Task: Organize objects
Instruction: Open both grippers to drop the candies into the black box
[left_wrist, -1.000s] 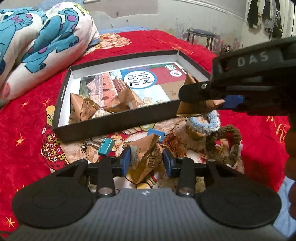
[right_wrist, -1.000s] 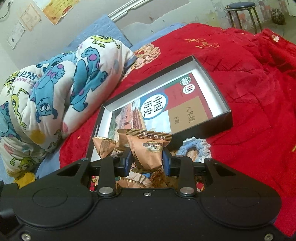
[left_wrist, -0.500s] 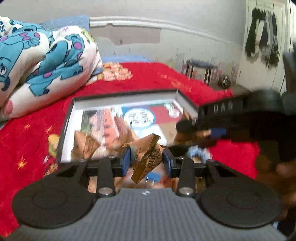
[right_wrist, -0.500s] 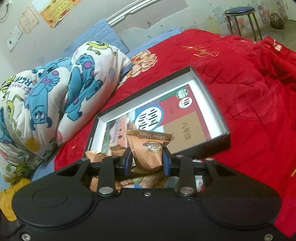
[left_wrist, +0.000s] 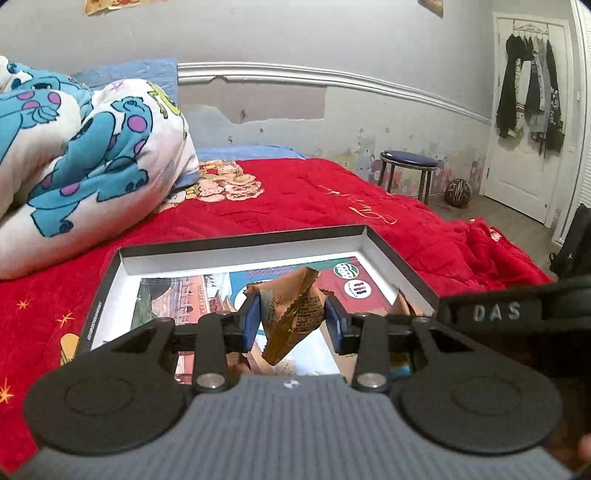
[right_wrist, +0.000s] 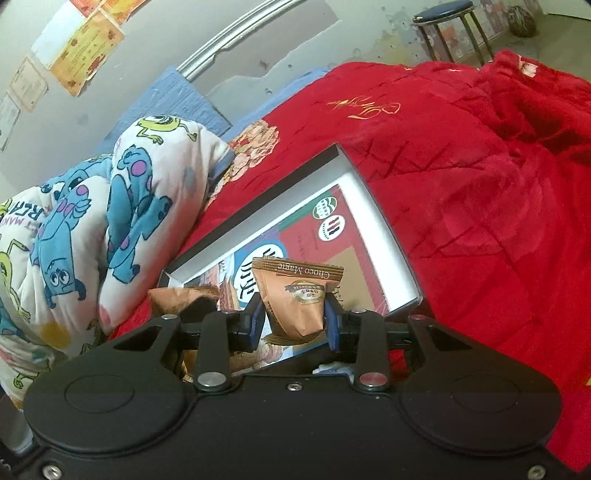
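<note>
A shallow black box (left_wrist: 236, 242) with a printed card lining its floor lies on the red blanket; it also shows in the right wrist view (right_wrist: 384, 225). My left gripper (left_wrist: 291, 321) is shut on a crumpled brown snack packet (left_wrist: 295, 314), held above the box's near half. My right gripper (right_wrist: 293, 321) is shut on a brown "Choco Magic" packet (right_wrist: 299, 295), held over the box's near edge. Its black body (left_wrist: 517, 314) shows at the right of the left wrist view. Another brown packet (right_wrist: 177, 295) shows just left of the right gripper.
A red blanket (left_wrist: 314, 199) covers the bed. A folded monster-print quilt (left_wrist: 74, 155) lies at the back left, close to the box; it also shows in the right wrist view (right_wrist: 110, 221). A blue-topped stool (left_wrist: 408, 162) and a door with hung clothes (left_wrist: 528, 85) stand at the far right.
Both grippers have risen and moved forward over the box with their packets. The items lying on the blanket in front of the box have dropped out of view.
</note>
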